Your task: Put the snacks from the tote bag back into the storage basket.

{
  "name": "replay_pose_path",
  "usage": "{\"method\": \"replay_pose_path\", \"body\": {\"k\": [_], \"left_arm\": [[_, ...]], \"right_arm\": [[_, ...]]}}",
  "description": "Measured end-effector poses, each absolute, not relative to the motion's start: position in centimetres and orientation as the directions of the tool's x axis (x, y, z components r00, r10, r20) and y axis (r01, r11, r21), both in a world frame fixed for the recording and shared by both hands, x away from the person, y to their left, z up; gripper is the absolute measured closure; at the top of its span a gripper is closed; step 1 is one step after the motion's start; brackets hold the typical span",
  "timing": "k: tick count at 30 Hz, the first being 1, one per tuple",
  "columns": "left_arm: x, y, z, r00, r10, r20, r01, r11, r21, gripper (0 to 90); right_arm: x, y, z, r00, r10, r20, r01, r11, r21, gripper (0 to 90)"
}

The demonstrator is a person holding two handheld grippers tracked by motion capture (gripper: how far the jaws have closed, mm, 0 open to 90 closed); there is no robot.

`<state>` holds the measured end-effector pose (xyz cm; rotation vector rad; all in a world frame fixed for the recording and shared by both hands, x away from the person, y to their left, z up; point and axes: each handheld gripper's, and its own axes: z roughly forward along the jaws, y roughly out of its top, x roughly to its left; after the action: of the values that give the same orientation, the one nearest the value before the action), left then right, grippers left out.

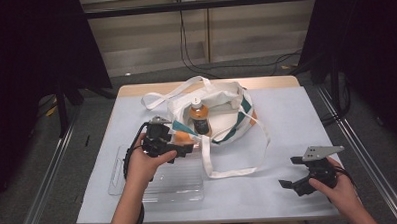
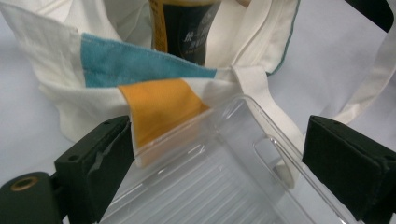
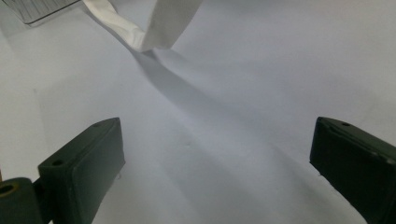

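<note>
Two hand-held grippers at a cloth bag on a white surface.

My left gripper sits at the near edge of the white tote bag, its jaws spread wide with the bag's orange-and-teal hem and the far corner of a clear plastic tray between them, gripping nothing. A dark-labelled bottle stands inside the bag. My right gripper rests well apart at the surface's near right, jaws wide open and empty, a bag strap lying ahead of it.

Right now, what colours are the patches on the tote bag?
Teal-blue and orange patches on the white tote bag, clearest in the left gripper view.
</note>
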<state>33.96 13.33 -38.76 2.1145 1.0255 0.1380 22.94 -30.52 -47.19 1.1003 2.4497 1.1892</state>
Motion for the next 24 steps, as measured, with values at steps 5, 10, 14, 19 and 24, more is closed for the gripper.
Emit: {"method": "replay_pose_path", "body": {"k": [5, 10, 14, 19, 24], "left_arm": [[35.0, 12.5, -38.6, 0.652, 0.722, -0.230, 0.648, -0.375, 0.662, 8.7], [35.8, 11.9, -38.4, 0.644, 0.727, -0.237, 0.664, -0.377, 0.646, 8.6], [36.5, 11.1, -38.5, 0.632, 0.735, -0.246, 0.677, -0.369, 0.637, 8.5], [37.5, 10.1, -38.3, 0.635, 0.730, -0.255, 0.681, -0.372, 0.631, 8.5], [38.4, 9.0, -38.3, 0.626, 0.732, -0.267, 0.692, -0.364, 0.624, 8.5]], "right_arm": [[22.9, -30.5, -47.2, -0.702, 0.700, 0.133, 0.536, 0.396, 0.745, 2.4], [22.9, -30.6, -47.2, -0.701, 0.700, 0.132, 0.536, 0.396, 0.746, 2.4], [22.9, -30.5, -47.1, -0.703, 0.699, 0.132, 0.534, 0.396, 0.747, 2.4], [22.9, -30.6, -47.1, -0.704, 0.697, 0.132, 0.532, 0.396, 0.748, 2.4], [22.9, -30.6, -47.1, -0.704, 0.698, 0.132, 0.531, 0.393, 0.750, 2.4]]}}
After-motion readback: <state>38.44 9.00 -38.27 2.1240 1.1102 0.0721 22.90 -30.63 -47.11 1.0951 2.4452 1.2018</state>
